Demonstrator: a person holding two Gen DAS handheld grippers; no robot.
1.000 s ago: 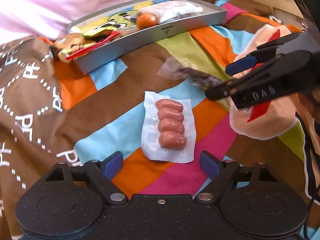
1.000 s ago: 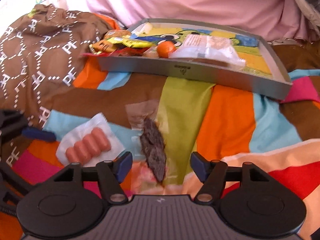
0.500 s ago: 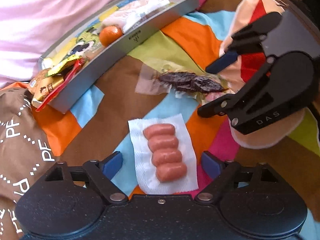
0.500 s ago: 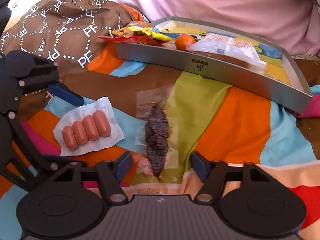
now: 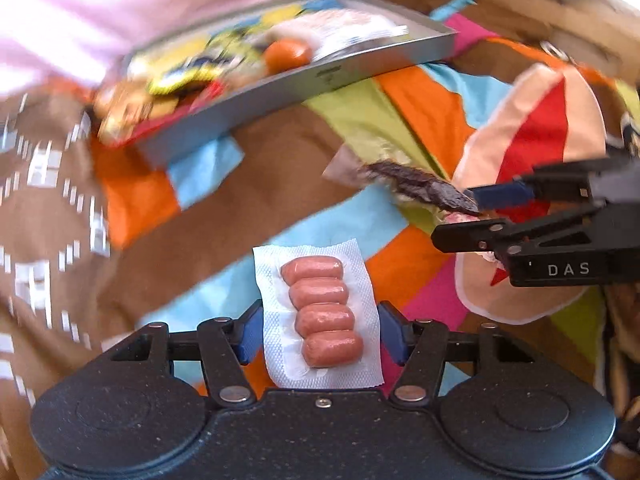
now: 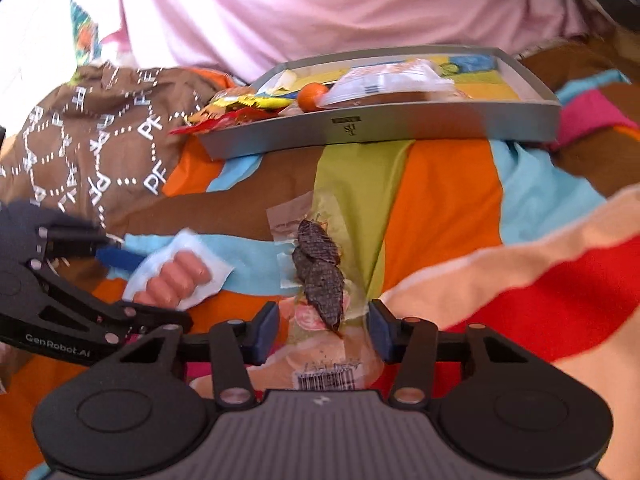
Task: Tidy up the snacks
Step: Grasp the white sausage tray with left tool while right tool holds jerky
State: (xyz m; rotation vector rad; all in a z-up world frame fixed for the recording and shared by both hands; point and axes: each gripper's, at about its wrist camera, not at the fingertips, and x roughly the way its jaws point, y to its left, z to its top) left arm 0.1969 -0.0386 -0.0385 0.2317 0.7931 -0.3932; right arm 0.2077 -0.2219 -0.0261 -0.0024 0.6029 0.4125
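My left claw stood open around the sausage pack, one blue pad just outside each long edge of its white wrapper, not yet pinching as far as I could tell. The pack lay flat on the striped blanket, well short of the grey tray where the other snacks already sat, among them a small orange. I judged the pack light and a little springy: four plump sausages under a thin sealed film, with a crinkly flat border that would fold if I took only that. Better, I thought, to close across the sausages themselves, near the middle of the row, gently, since the film looked slick and a hard squeeze could burst the seal. My right claw was open too, its pads on either side of the near end of the jerky pack, a clear pouch with a dark, flat, stiff-looking strip inside and a barcode label at my end. That one I took to be very light and floppy at the edges, so I meant to grip over the dark strip, not the loose plastic, which would slide and droop. The soft blanket beneath would give under any downward push.
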